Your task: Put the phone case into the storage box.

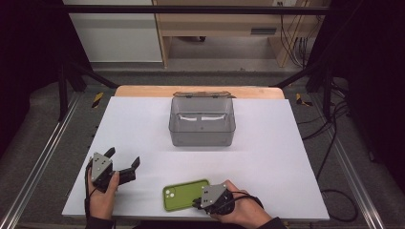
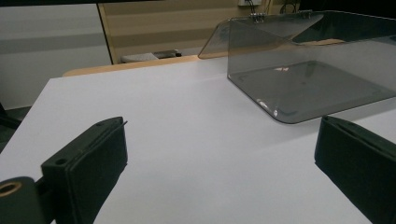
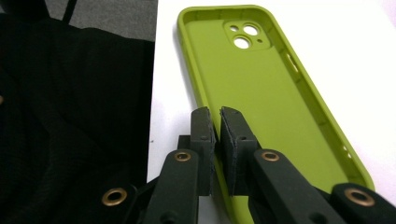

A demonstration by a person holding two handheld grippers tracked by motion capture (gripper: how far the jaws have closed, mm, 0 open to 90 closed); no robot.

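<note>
A lime-green phone case (image 1: 184, 193) lies hollow side up near the table's front edge, its camera cutouts at the left end. In the right gripper view the case (image 3: 271, 93) runs away from the jaws, and my right gripper (image 3: 215, 114) is shut on its long side wall near one end. From above, the right gripper (image 1: 197, 202) sits at the case's right end, held by a hand. My left gripper (image 1: 123, 157) rests at the front left of the table, open, with nothing between its jaws (image 2: 222, 126).
A clear smoky plastic box (image 1: 202, 121) with its lid hinged back stands at the middle rear of the white table (image 1: 267, 157); it shows at the upper right in the left gripper view (image 2: 313, 70). Metal rails and cables flank the table.
</note>
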